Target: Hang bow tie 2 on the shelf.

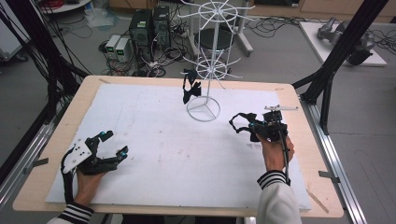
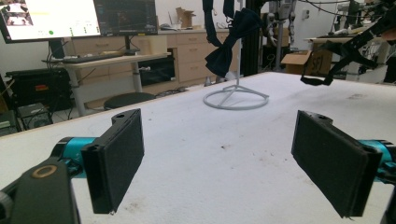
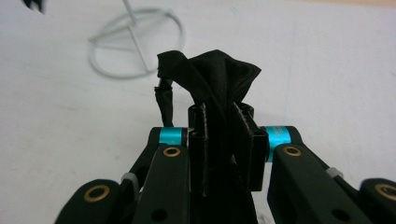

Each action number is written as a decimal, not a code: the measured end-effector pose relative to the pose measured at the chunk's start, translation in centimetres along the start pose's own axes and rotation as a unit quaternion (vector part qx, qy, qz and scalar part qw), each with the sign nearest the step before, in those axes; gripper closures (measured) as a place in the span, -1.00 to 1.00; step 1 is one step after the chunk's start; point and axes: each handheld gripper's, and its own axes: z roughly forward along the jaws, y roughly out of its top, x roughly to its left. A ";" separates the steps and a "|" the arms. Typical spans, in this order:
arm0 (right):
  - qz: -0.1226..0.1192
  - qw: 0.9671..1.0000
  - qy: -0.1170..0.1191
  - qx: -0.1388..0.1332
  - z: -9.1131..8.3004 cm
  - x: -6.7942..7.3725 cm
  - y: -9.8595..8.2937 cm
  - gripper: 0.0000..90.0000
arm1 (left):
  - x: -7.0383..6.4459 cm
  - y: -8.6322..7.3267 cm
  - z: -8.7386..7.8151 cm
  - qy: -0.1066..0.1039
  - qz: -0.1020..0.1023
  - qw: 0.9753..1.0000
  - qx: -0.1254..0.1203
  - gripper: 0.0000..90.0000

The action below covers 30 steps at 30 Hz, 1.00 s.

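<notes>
1. The right gripper (image 1: 256, 127) is holding a black fabric bow tie with a thin neck strap (image 1: 243, 122) just above the tabletop (image 1: 56, 140), to the right of the white wire display rack with a ring base (image 1: 204, 108). In the right gripper view its jaws are clamped together on the tie's bunched middle (image 3: 219, 84).
2. The left gripper (image 1: 112, 144) is resting low at the near-left of the white foam mat (image 1: 154, 140), jaws wide apart, nothing between the pads (image 2: 116, 158).
3. A second dark bow tie (image 1: 190, 87) is already hanging on the rack's lower spokes.
4. My read: the held tie is going up onto a free spoke. Advice: lift it clear of the mat, let the strap loop fall open, and feed the loop over a spoke tip away from the hung tie.
5. Risk: the rack looks light, so the free gripper could steady the ring base.
6. Writing: the distant monitor (image 2: 51, 18) is showing text too small to read; a cardboard box (image 2: 303, 60) is carrying marks I can't make out. No brand is legible.
</notes>
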 end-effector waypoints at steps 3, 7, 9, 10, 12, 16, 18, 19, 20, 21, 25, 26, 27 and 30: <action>-0.006 1.000 0.012 -0.027 -0.4 0.3 0.2 0.71 | 0.0 0.0 0.0 0.000 0.000 1.000 0.000 -0.62; -0.012 0.998 0.020 -0.058 -0.9 0.6 0.3 0.71 | 0.0 0.0 0.0 0.000 0.000 1.000 0.001 -0.62; -0.011 0.997 0.029 -0.070 -1.1 0.8 0.4 0.71 | 0.0 0.0 0.0 0.000 0.000 1.000 0.000 -0.62; -0.012 0.997 0.029 -0.074 -1.2 0.9 0.4 0.71 | 0.0 0.0 0.0 0.000 0.000 1.000 0.000 -0.62; -0.021 0.996 0.031 -0.082 -1.4 1.1 0.6 0.71 | 0.0 0.0 0.0 0.000 0.000 1.000 0.000 -0.62; -0.026 0.994 0.036 -0.098 -1.8 1.7 1.1 0.71 | 0.0 0.0 0.0 0.001 0.000 1.000 0.000 -0.62; -0.030 0.993 0.041 -0.106 -1.9 2.0 1.3 0.71 | 0.0 0.0 0.0 0.000 0.000 1.000 0.000 -0.62; -0.030 0.993 0.044 -0.109 -2.0 2.1 1.4 0.71 | 0.0 0.0 0.0 0.000 0.000 1.000 0.000 -0.62; -0.032 0.992 0.047 -0.115 -2.0 2.3 1.5 0.71 | 0.0 0.0 0.0 0.000 0.000 1.000 0.000 -0.62; -0.035 0.991 0.049 -0.120 -2.1 2.5 1.7 0.71 | 0.0 0.0 0.0 0.000 0.000 1.000 0.000 -0.62; -0.049 0.987 0.062 -0.137 -2.3 3.2 2.0 0.71 | 0.0 0.0 0.0 0.000 0.000 1.000 0.000 -0.62; -0.053 0.987 0.063 -0.141 -2.3 3.3 2.0 0.71 | 0.0 0.0 0.0 0.000 0.000 1.000 0.000 -0.62; -0.054 0.986 0.067 -0.146 -2.4 3.4 2.1 0.71 | 0.0 0.0 0.0 0.000 0.000 1.000 0.000 -0.62; -0.055 0.981 0.082 -0.164 -2.6 3.5 2.3 0.71 | 0.0 0.0 0.0 0.000 0.000 1.000 0.000 -0.62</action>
